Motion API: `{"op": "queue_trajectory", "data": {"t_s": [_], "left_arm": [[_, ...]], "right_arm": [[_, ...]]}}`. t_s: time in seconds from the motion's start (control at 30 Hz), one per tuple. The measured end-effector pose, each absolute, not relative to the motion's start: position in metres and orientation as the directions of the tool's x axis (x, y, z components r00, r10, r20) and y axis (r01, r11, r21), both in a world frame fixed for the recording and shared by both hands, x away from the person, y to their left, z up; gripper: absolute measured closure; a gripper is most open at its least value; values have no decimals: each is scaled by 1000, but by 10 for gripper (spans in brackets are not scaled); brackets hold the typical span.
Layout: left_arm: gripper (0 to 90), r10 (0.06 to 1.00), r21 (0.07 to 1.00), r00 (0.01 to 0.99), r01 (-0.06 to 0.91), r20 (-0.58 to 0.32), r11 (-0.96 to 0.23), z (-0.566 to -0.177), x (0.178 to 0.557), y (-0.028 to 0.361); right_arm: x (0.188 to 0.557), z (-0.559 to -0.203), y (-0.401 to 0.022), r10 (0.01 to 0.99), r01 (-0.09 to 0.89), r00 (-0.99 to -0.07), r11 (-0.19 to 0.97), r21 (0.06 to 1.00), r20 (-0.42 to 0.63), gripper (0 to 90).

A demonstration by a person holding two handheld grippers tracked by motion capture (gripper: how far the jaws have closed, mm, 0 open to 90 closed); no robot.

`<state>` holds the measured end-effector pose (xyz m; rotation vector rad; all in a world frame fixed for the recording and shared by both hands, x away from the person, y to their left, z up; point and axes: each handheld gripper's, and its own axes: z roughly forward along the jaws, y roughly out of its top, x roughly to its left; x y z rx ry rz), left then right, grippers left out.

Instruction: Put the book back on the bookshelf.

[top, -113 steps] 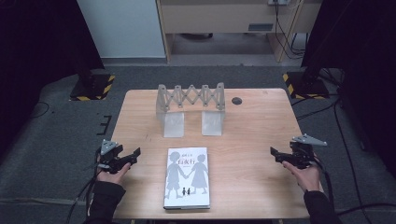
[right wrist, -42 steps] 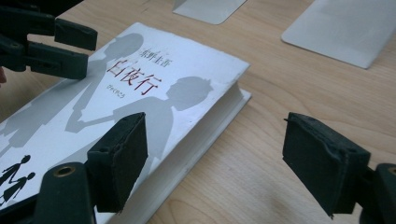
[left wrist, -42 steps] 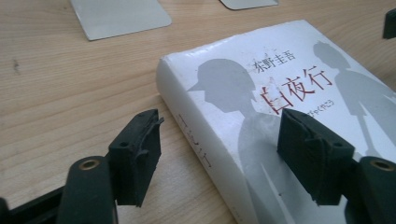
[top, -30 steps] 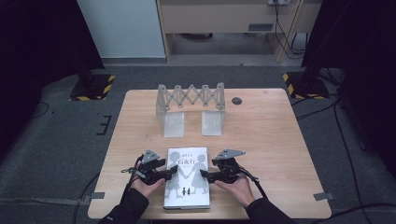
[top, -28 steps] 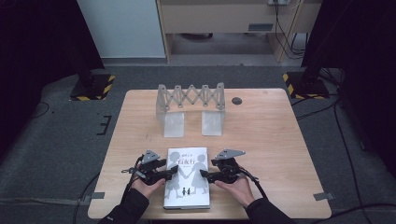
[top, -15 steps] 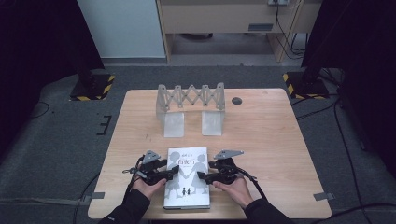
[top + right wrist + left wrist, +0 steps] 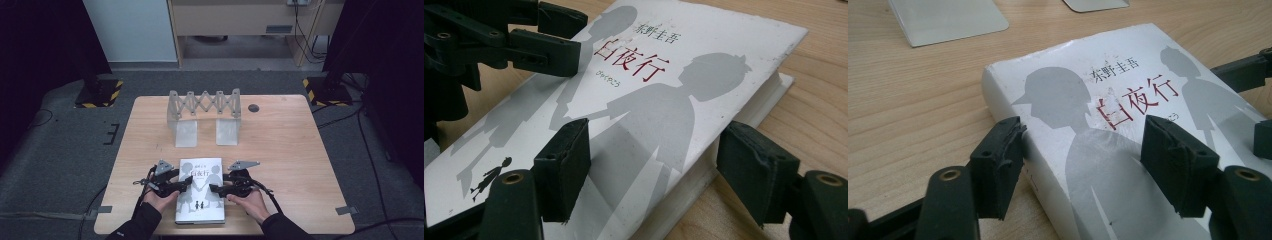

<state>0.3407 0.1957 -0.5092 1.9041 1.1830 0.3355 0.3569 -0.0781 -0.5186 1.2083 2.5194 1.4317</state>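
Two grippers, left gripper (image 7: 184,184) and right gripper (image 7: 216,189), straddle opposite long edges of the book (image 7: 201,190); jaws wide apart, gripping nothing; seemingly poised to lift it.

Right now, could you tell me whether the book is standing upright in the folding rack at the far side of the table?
No, the book lies flat, cover up, on the table's near edge, apart from the rack.

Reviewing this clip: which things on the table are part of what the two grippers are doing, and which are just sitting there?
In use:
- white book, flat on the table
- left gripper, open, jaws straddling the book's left edge
- right gripper, open, jaws straddling its right edge

Lying about:
- grey folding stand, beyond the book
- small dark disc
- table
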Motion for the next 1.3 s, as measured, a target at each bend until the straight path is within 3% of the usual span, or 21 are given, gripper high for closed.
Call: {"op": "queue_trajectory", "data": {"t_s": [0.1, 0.5, 1.0, 1.3], "left_arm": [[376, 831, 767, 523, 607, -189, -208, -507, 337, 198], [336, 810, 757, 522, 633, -265, -161, -510, 336, 202], [318, 800, 779, 532, 612, -276, -138, -507, 337, 204], [304, 795, 775, 541, 614, -273, -152, -509, 339, 205]], "right_arm": [[356, -518, -78, 619, 615, -704, 286, 735, 348, 299], [357, -512, -79, 603, 601, -714, 270, 752, 355, 295], [357, -502, -76, 556, 577, -733, 204, 791, 391, 292], [362, -510, -64, 532, 601, -739, 246, 760, 412, 361]]}}
